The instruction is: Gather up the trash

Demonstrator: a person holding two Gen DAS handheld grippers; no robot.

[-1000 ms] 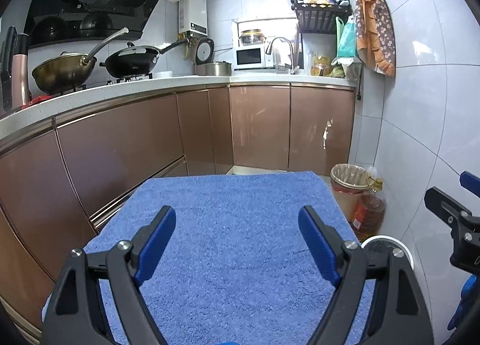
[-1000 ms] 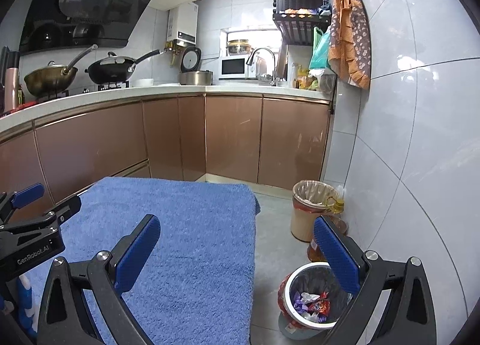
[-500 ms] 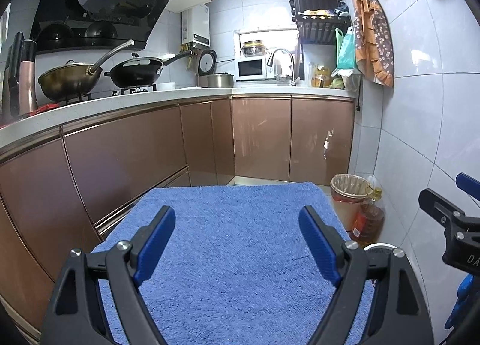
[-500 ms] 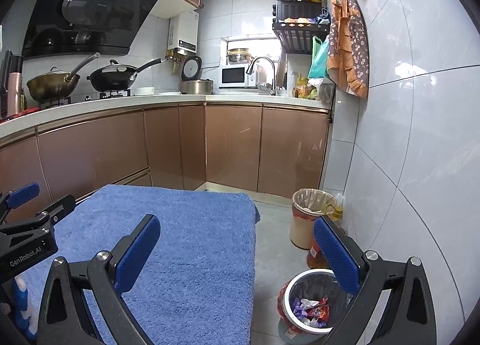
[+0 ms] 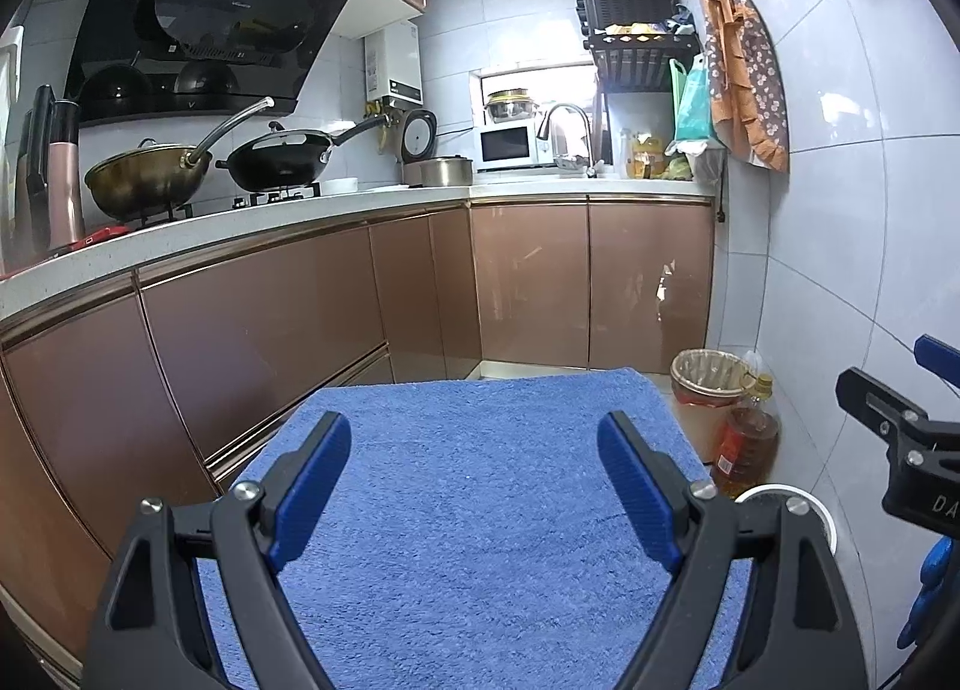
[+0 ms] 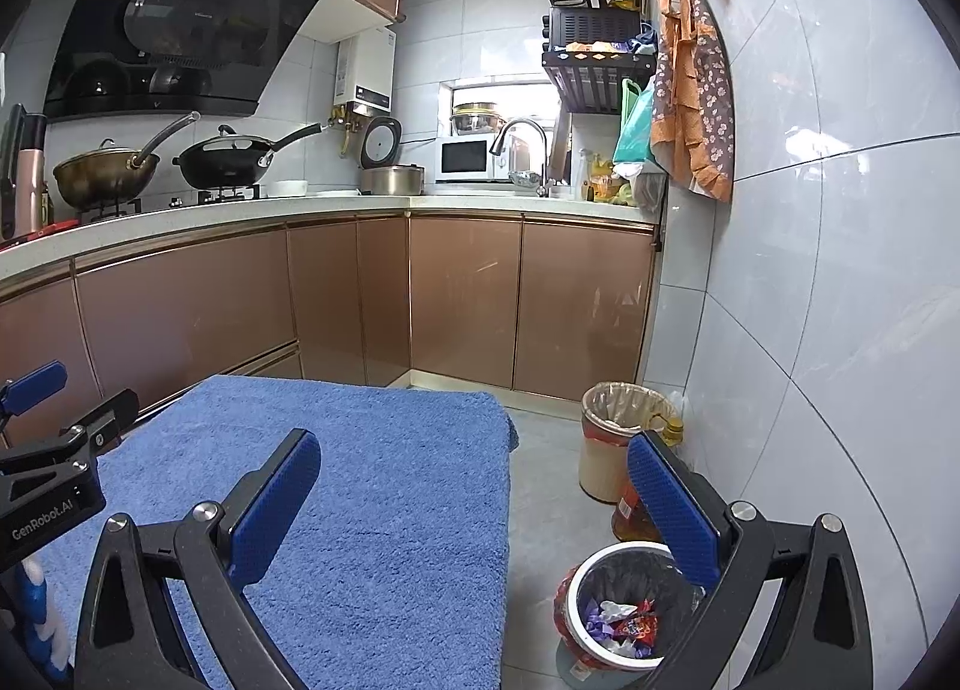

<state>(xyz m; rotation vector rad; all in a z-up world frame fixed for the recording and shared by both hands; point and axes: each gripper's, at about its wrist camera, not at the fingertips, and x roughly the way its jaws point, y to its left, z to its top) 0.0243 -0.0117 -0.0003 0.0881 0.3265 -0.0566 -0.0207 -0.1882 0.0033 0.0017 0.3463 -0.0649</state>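
Both grippers, left gripper (image 5: 474,471) and right gripper (image 6: 474,489), hover wide open and empty over the bare blue towel (image 6: 372,486); wrappers (image 6: 624,624) lie in the small bin (image 6: 591,639), suggesting collection is essentially complete.

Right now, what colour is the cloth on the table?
Blue, plain terry towel; clearest in the left wrist view.
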